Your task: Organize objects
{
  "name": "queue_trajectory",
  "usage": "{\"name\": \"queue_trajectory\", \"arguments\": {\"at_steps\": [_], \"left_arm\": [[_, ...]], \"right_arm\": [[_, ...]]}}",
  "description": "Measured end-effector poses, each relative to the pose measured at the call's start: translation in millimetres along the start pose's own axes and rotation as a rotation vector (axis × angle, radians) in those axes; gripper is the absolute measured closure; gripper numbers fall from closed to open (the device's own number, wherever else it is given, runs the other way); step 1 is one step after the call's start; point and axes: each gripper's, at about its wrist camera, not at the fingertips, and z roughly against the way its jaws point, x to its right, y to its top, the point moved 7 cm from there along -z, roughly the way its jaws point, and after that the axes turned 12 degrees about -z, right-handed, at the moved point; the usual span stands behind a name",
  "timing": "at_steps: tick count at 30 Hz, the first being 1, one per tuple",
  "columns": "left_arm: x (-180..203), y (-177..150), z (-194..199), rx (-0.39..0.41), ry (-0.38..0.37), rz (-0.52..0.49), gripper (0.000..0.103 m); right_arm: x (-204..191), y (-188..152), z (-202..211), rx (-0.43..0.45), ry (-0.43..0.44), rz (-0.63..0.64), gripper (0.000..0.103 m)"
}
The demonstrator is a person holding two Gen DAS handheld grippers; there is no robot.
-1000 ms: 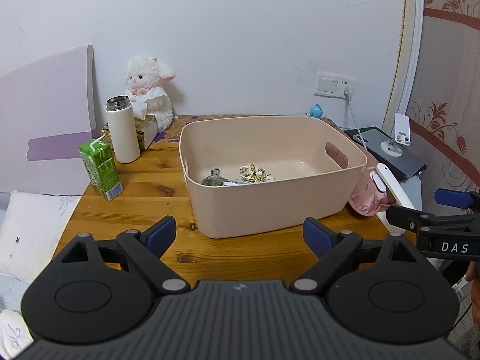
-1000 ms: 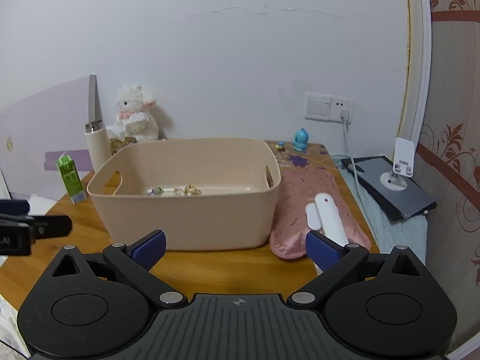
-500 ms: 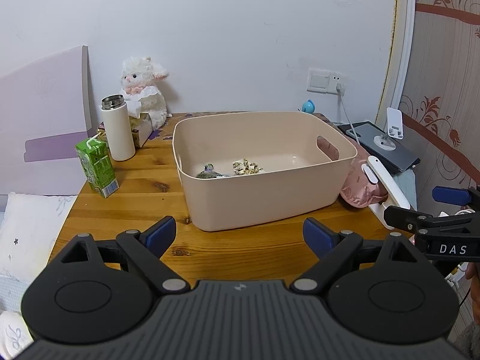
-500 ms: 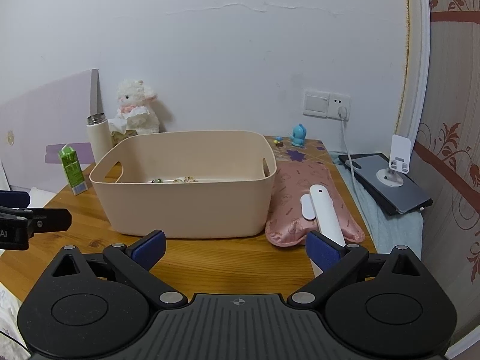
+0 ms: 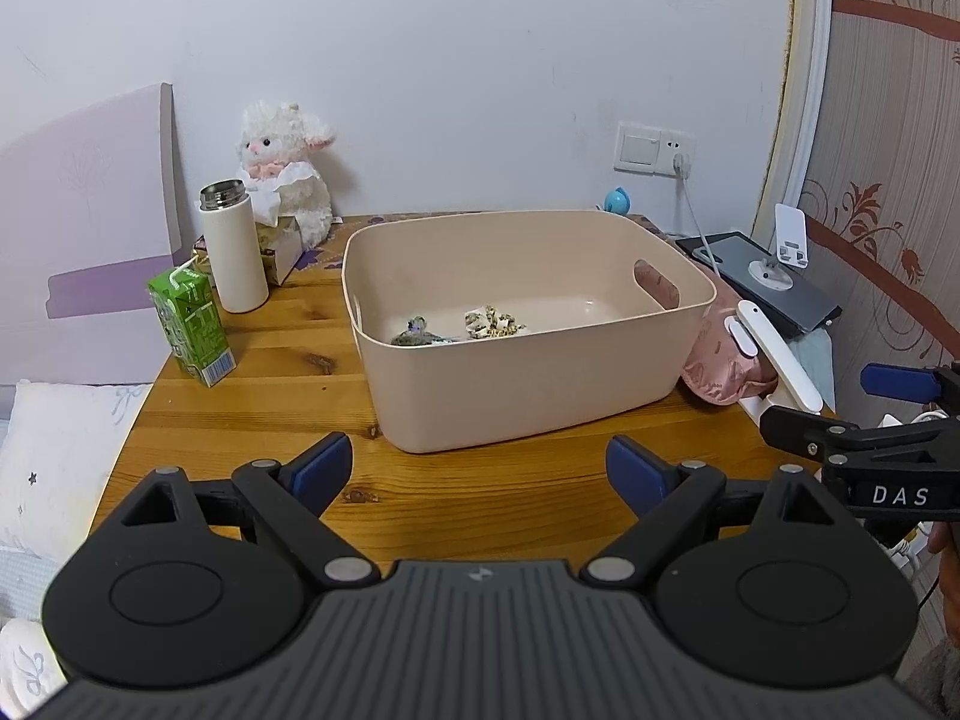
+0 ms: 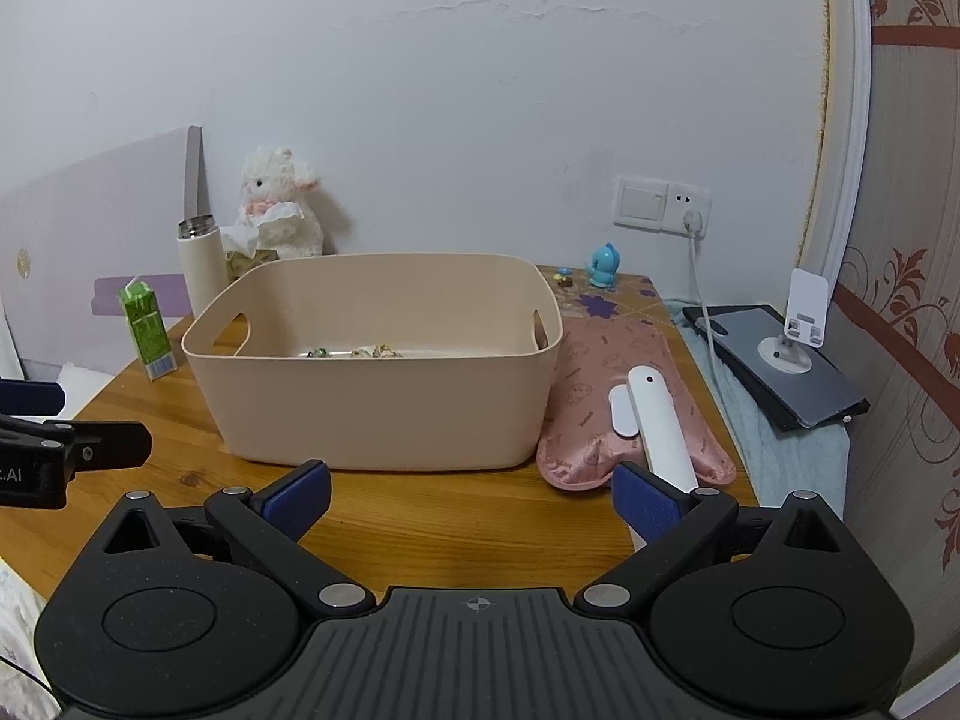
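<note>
Here the left gripper [image 5: 479, 468] hovers over the near edge of the knotty wooden table [image 5: 252, 372], its blue-padded fingers [image 5: 318, 468] spread wide with nothing between them; the right gripper [image 6: 471, 495] hangs likewise over the near edge, fingers [image 6: 642, 501] apart and empty. A beige plastic storage bin with cut-out handles [image 5: 528, 378] stands in the middle of the table; on its floor, toward the left wall, lie a small greenish trinket [image 5: 413, 331] and a pale speckled trinket [image 5: 492, 323], close together but apart. Against the bin's right wall, along the table's right edge, lies a pink patterned hot-water pouch [image 6: 624, 396]; a long white plastic device [image 6: 657, 426] rests on it, reaching toward the near right corner. Near the left edge a green juice carton with a straw [image 5: 191, 324] stands upright; behind it stands a cream flask with a steel cap [image 5: 233, 246], and at the far left corner a white plush lamb [image 5: 282, 168] sits by the wall. At the far right corner stands a small blue figurine [image 6: 603, 267].
</note>
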Motion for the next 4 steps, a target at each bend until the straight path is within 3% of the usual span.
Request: {"name": "queue_trajectory", "arguments": {"at_steps": [4], "left_arm": [[-0.2, 0.1, -3.3, -0.011, -0.011, 0.005, 0.011]], "right_arm": [[2.2, -0.8, -4.1, -0.014, 0.005, -0.013, 0.001]]}}
